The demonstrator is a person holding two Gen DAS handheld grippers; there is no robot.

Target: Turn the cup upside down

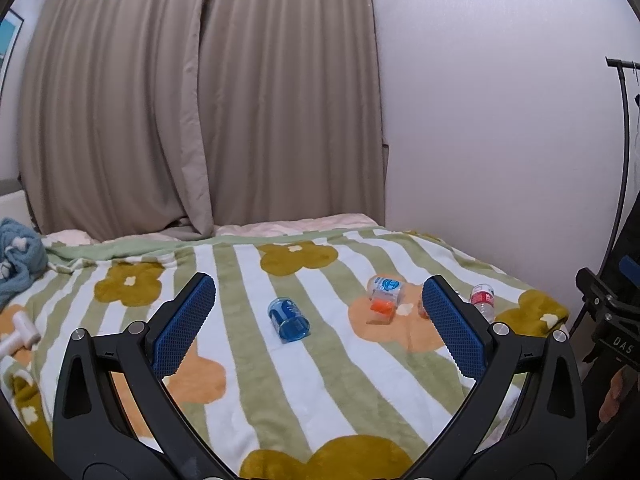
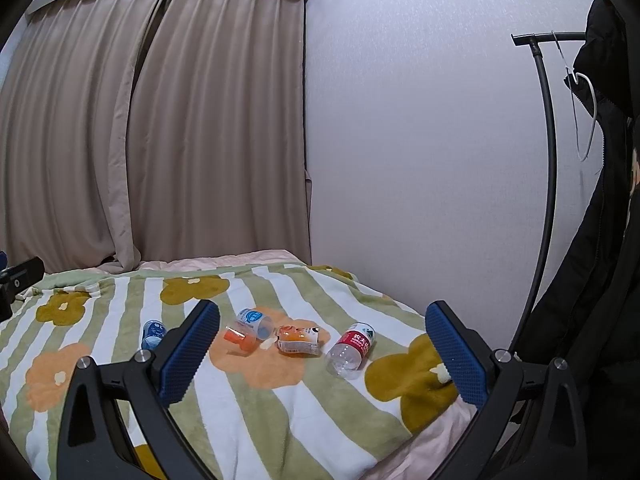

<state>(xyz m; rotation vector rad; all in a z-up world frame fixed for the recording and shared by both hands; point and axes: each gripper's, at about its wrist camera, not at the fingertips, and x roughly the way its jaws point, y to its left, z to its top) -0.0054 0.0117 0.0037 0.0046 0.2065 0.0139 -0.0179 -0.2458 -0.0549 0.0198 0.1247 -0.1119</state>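
A blue see-through cup lies tilted on the striped flower blanket, its wider end towards me. My left gripper hangs open above the blanket, and the cup shows between its blue pads, further off and untouched. In the right wrist view the same cup is half hidden behind the left finger of my open right gripper. Nothing is held by either gripper.
Right of the blue cup lie a clear cup with a blue label, a small orange cup, an orange pouch and a red-labelled bottle. A blue towel and a white object sit left. Curtain behind, wall and coat stand right.
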